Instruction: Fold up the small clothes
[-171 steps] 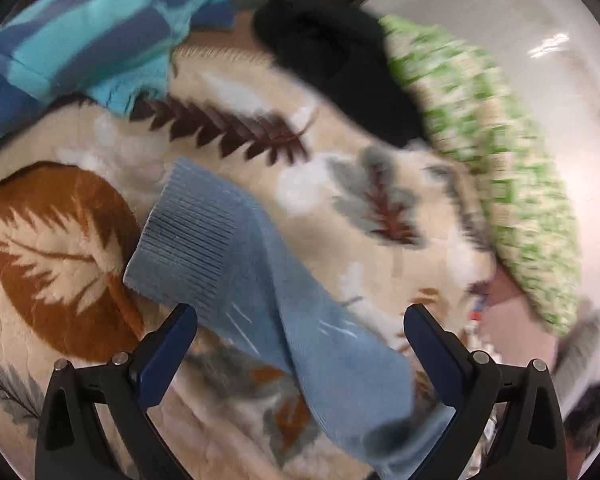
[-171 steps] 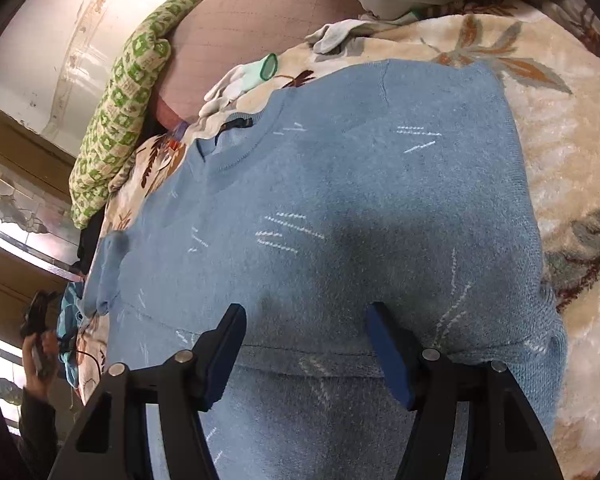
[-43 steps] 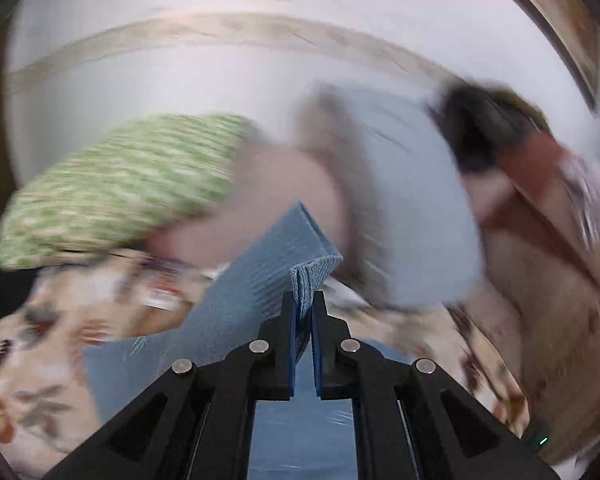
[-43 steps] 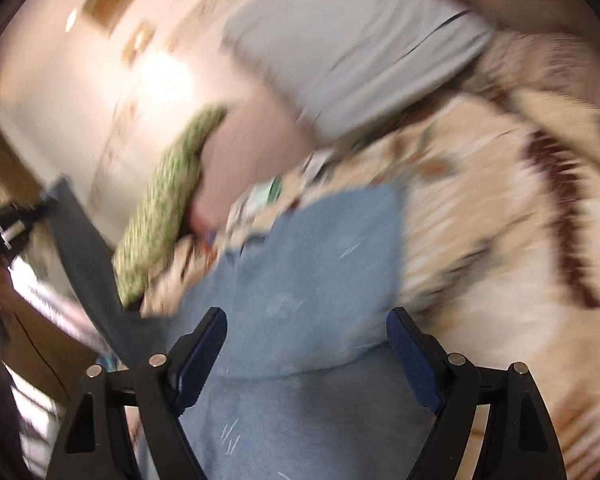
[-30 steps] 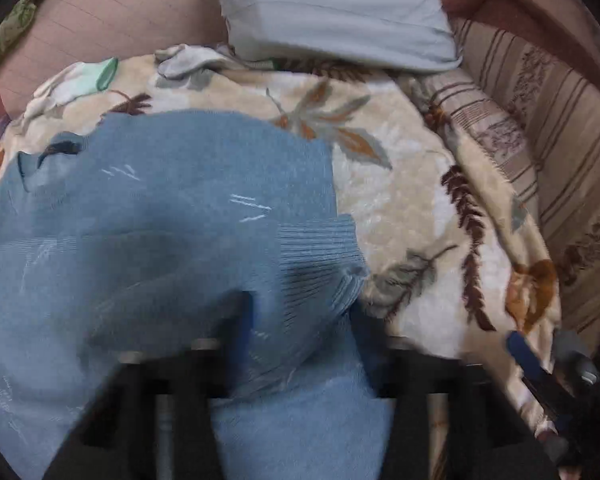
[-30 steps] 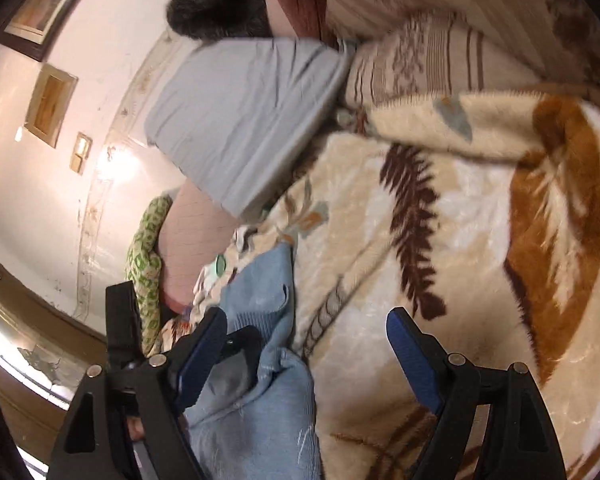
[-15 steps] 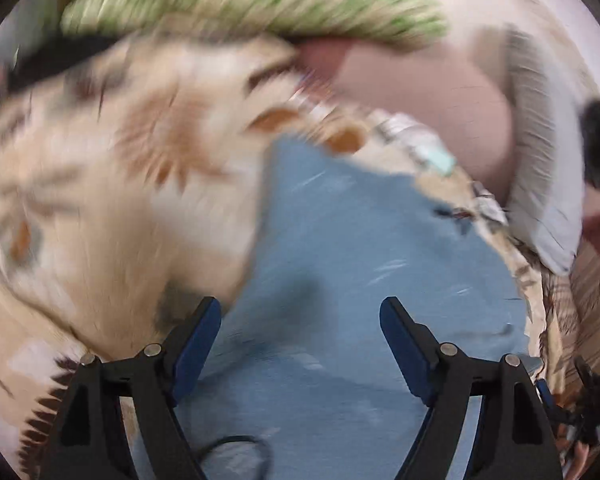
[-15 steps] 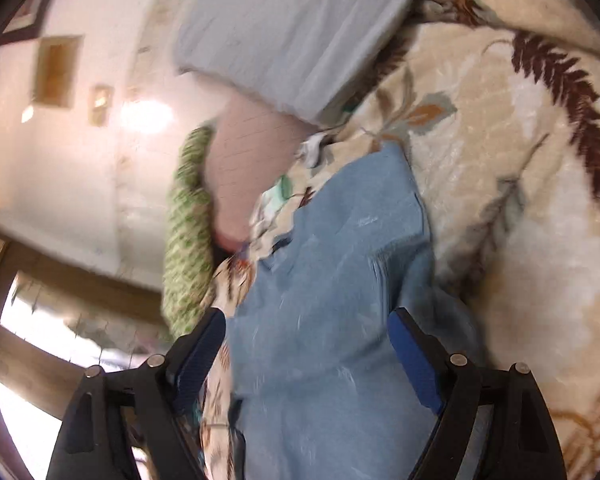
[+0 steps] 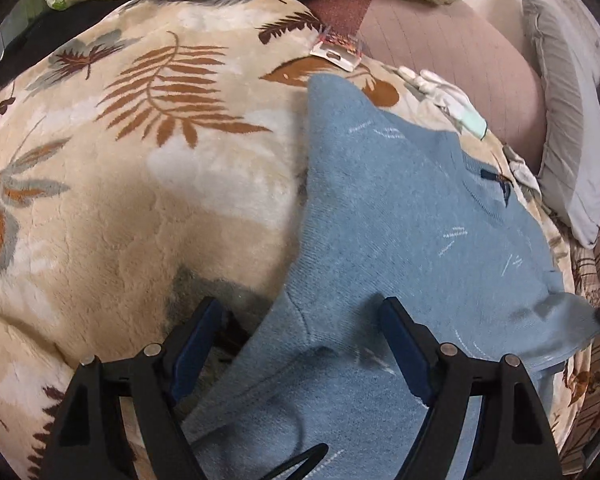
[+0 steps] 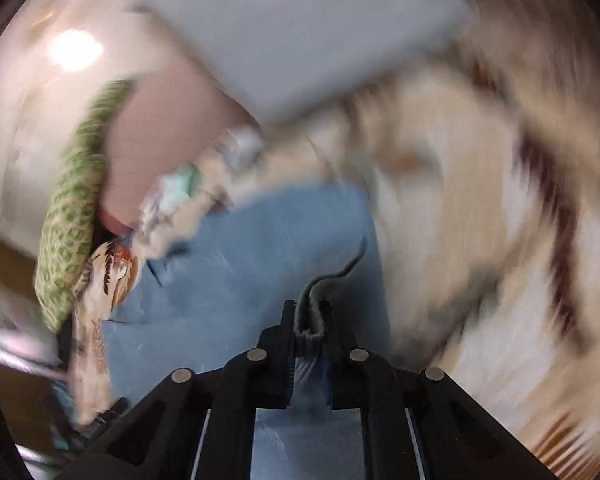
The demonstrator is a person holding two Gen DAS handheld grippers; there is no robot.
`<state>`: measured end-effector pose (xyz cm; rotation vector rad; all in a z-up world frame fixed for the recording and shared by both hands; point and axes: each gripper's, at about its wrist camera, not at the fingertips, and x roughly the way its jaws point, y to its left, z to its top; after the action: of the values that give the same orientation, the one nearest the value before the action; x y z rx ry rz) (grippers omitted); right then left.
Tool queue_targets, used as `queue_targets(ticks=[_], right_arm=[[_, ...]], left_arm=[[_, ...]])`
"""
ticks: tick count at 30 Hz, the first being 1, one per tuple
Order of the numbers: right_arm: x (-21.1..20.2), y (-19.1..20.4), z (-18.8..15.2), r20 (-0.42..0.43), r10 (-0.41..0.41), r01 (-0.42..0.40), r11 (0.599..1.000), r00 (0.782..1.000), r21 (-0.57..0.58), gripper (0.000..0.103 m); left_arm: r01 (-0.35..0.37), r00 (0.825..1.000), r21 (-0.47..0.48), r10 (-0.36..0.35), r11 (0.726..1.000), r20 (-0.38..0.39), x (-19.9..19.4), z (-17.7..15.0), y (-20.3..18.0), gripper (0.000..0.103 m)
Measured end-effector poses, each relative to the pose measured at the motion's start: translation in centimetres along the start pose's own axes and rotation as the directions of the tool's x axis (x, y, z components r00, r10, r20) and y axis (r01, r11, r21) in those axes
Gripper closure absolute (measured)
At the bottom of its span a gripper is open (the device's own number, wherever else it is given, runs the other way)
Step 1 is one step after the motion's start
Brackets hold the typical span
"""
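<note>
Crowding sweater (image 9: 412,216): glove (image 9: 448,96), grey pillow (image 9: 560,128), leaf-print blanket (image 9: 120,168).

The view is blurred. The right gripper (image 10: 309,332) has its fingers (image 10: 286,344) pinched on a ribbed edge of the blue sweater (image 10: 252,272), which lies on the leaf-patterned blanket (image 10: 460,208). Beyond the sweater lie a grey pillow (image 10: 300,28) and a green patterned cushion (image 10: 76,192).

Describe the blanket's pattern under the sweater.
Cream blanket with brown and grey leaf prints; clearest in the left wrist view.
</note>
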<state>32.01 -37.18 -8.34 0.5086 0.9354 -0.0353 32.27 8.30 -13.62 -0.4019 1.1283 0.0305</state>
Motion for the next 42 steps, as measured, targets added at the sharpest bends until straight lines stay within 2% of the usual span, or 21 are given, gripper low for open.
queue_targets(ticks=[2, 4, 5, 6, 8, 10, 12, 15, 17, 19, 21, 25, 27, 28, 31, 32, 34, 35, 37, 40, 42], right_arm=[[-0.7, 0.0, -0.2, 0.057, -0.042, 0.044, 0.998, 0.998, -0.044, 0.093], [3.2, -2.9, -1.4, -0.115, -0.098, 0.100, 0.995, 0.989, 0.010, 0.088], [5.1, -4.7, -2.4, -0.206, -0.135, 0.148, 0.988, 0.969, 0.048, 0.078], [4.7, -5.7, -3.2, -0.155, -0.118, 0.130, 0.989, 0.981, 0.067, 0.070], [3.1, -5.5, -3.0, -0.105, -0.173, 0.181, 0.981, 0.979, 0.064, 0.020], [0.7, -4.2, -1.8, -0.017, -0.174, 0.175, 0.983, 0.985, 0.048, 0.020], [-0.8, -1.5, -0.3, 0.035, -0.103, 0.104, 0.995, 0.994, -0.013, 0.021], [0.9, 5.3, 0.6, -0.098, 0.085, -0.102, 0.977, 0.992, -0.190, 0.021], [3.8, 10.8, 0.3, -0.197, 0.112, -0.174, 0.927, 0.974, -0.331, 0.025], [7.1, 15.1, -0.8, -0.258, 0.034, -0.157, 0.867, 0.965, -0.473, 0.039], [9.9, 17.7, -1.9, -0.304, -0.029, -0.155, 0.811, 0.952, -0.564, 0.047], [14.4, 19.0, -4.5, -0.311, -0.211, -0.099, 0.659, 0.927, -0.745, 0.048], [15.1, 18.9, -4.7, -0.337, -0.219, -0.125, 0.642, 0.916, -0.757, 0.051], [15.1, 19.0, -4.4, -0.353, -0.218, -0.137, 0.645, 0.910, -0.752, 0.062], [14.8, 20.5, -4.3, -0.291, -0.271, -0.091, 0.570, 0.917, -0.816, 0.097], [14.3, 21.4, -4.7, -0.217, -0.297, -0.037, 0.510, 0.930, -0.859, 0.098], [13.4, 22.6, -4.9, -0.085, -0.301, 0.061, 0.445, 0.950, -0.893, 0.102], [13.4, 22.8, -4.4, -0.042, -0.287, 0.101, 0.464, 0.957, -0.880, 0.102], [15.5, 21.7, -3.8, -0.067, -0.324, 0.123, 0.530, 0.944, -0.839, 0.102], [15.7, 20.3, -3.4, -0.060, -0.309, 0.137, 0.579, 0.949, -0.804, 0.099], [14.4, 20.5, -2.2, -0.074, -0.259, 0.120, 0.659, 0.963, -0.742, 0.099]], left_arm=[[0.009, 1.000, -0.005, -0.009, 1.000, 0.007, -0.2, -0.2, 0.8, 0.022], [0.004, 1.000, 0.000, -0.004, 1.000, 0.006, -0.1, -0.2, 0.8, 0.021], [0.011, 1.000, -0.005, -0.011, 1.000, 0.000, -0.4, -0.2, 1.0, 0.022], [0.023, 1.000, -0.018, -0.023, 1.000, 0.005, -0.5, -0.1, 1.1, 0.022], [0.061, 0.996, -0.047, -0.058, 0.997, 0.073, -2.9, 0.1, 1.7, 0.022], [0.111, 0.980, -0.030, -0.104, 0.993, 0.168, -5.8, 0.5, 1.2, 0.022], [0.146, 0.966, 0.009, -0.144, 0.989, 0.217, -7.0, 0.6, 0.0, 0.022], [0.138, 0.973, 0.104, -0.155, 0.985, 0.173, -5.3, 0.3, -2.6, 0.021], [0.049, 0.993, 0.124, -0.062, 0.991, 0.105, -2.4, -0.2, -3.0, 0.022], [-0.005, 1.000, 0.078, 0.003, 0.997, 0.030, 0.2, -0.9, -1.2, 0.022], [0.015, 0.997, 0.087, -0.021, 0.996, 0.072, 0.4, -1.4, -0.5, 0.021], [0.005, 0.997, 0.081, -0.012, 0.997, 0.082, 0.1, -1.2, -0.6, 0.022], [0.002, 0.996, 0.072, -0.009, 0.997, 0.087, -0.1, -1.3, -0.7, 0.022], [-0.003, 0.996, 0.074, -0.004, 0.997, 0.088, -0.1, -1.4, -0.8, 0.022], [0.003, 0.996, 0.057, -0.008, 0.998, 0.090, -0.4, -1.6, -0.7, 0.022], [0.009, 0.996, 0.044, -0.013, 0.999, 0.092, -0.5, -1.8, -0.4, 0.022], [0.017, 0.995, 0.018, -0.019, 1.000, 0.095, -0.4, -1.7, -0.2, 0.022], [0.019, 0.995, 0.009, -0.019, 1.000, 0.098, -0.5, -1.7, -0.1, 0.022], [0.014, 0.994, -0.002, -0.014, 1.000, 0.107, -0.7, -1.9, 0.0, 0.022], [0.035, 0.993, -0.067, -0.027, 0.997, 0.112, -0.7, -1.9, 1.2, 0.022], [0.059, 0.993, -0.121, -0.046, 0.991, 0.108, -0.7, -1.6, 2.2, 0.023]])
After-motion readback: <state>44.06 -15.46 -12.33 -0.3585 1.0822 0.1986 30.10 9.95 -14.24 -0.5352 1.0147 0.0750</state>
